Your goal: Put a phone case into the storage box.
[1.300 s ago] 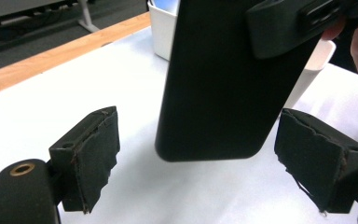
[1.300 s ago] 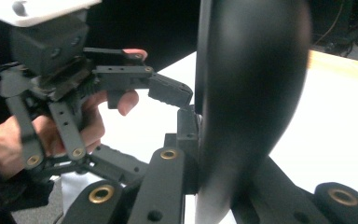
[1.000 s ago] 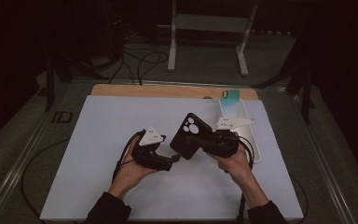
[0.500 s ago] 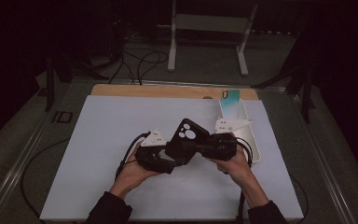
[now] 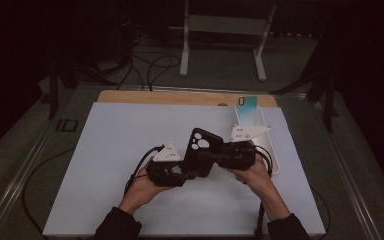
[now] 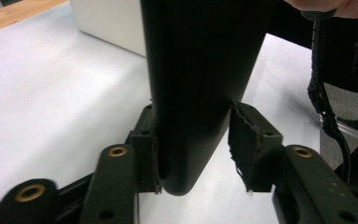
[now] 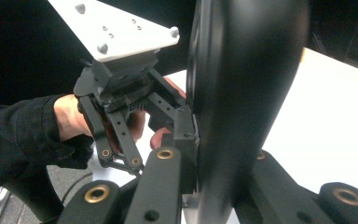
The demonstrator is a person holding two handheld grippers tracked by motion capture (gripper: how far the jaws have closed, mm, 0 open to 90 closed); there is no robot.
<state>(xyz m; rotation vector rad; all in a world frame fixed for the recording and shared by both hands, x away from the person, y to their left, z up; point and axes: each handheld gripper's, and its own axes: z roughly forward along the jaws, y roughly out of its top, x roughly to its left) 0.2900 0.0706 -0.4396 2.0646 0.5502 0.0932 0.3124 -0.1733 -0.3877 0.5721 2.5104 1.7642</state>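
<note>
- Since a second ago, left gripper [image 5: 186, 172] has slid in under the case [image 5: 200, 150]; its jaws have just been closing with the case's lower end between them.
- Left gripper view: one pad [image 6: 145, 154] touches the case edge, the other pad [image 6: 248, 149] stands just off it. Not clamped yet, I judge.
- Right gripper [image 5: 206, 159] is clamped on the case, holding it above the bench [image 5: 110, 150], mid-bench, camera cutouts up.
- To do the handover well: I'd keep the right grip steady, finish closing the left squarely across the case's width, and release the right only once both left pads bite.
- Case: matte black, smooth, rounded corners, thin shell, so likely slippery. Pads are ridged rubber, one edge looks ragged.
- White tray [image 5: 272, 160] sits right of the hands.
</note>
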